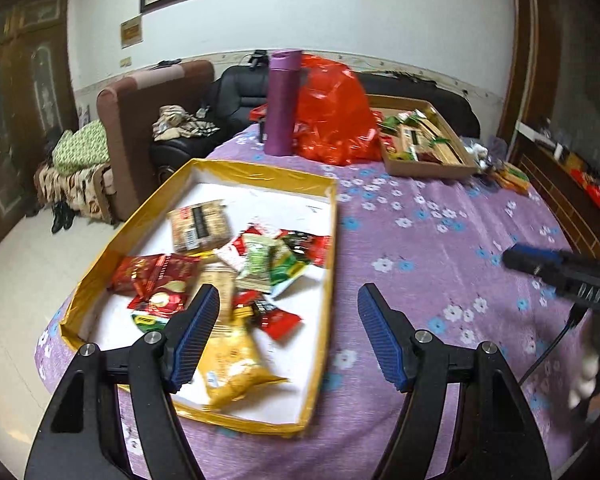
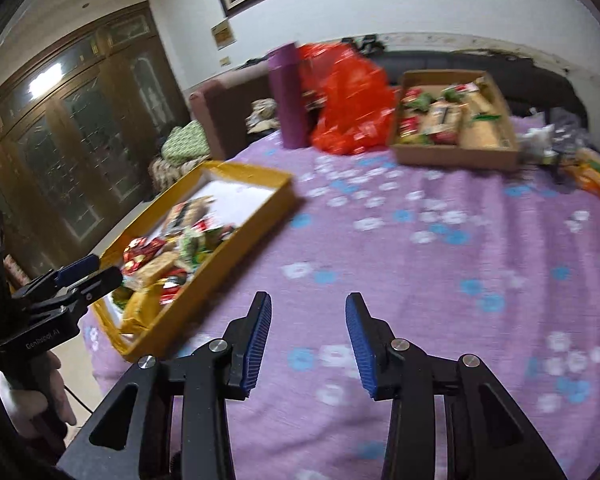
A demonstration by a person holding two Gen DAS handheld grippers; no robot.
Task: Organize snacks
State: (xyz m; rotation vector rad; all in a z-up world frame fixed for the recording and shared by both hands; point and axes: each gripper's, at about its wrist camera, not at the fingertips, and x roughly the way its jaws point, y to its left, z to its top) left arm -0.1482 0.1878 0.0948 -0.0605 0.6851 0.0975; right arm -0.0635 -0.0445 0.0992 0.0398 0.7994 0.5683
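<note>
A gold-rimmed tray (image 1: 332, 240) on the purple flowered tablecloth holds several snack packets: a yellow bag (image 1: 232, 364), red packets (image 1: 156, 276), green packets (image 1: 260, 264) and a brown biscuit pack (image 1: 198, 226). My left gripper (image 1: 288, 336) is open and empty, hovering over the tray's near right edge. My right gripper (image 2: 308, 340) is open and empty above bare tablecloth, right of the tray (image 2: 256, 216). The left gripper shows in the right wrist view (image 2: 88, 272), and the right gripper in the left wrist view (image 1: 536, 260). A cardboard box (image 2: 456, 156) of snacks sits far back.
A purple flask (image 1: 282, 104) and a red plastic bag (image 1: 332, 120) stand at the table's far side beside the cardboard box (image 1: 428, 168). Loose packets (image 2: 592, 176) lie at the far right edge. Sofas and a wooden cabinet stand beyond the table.
</note>
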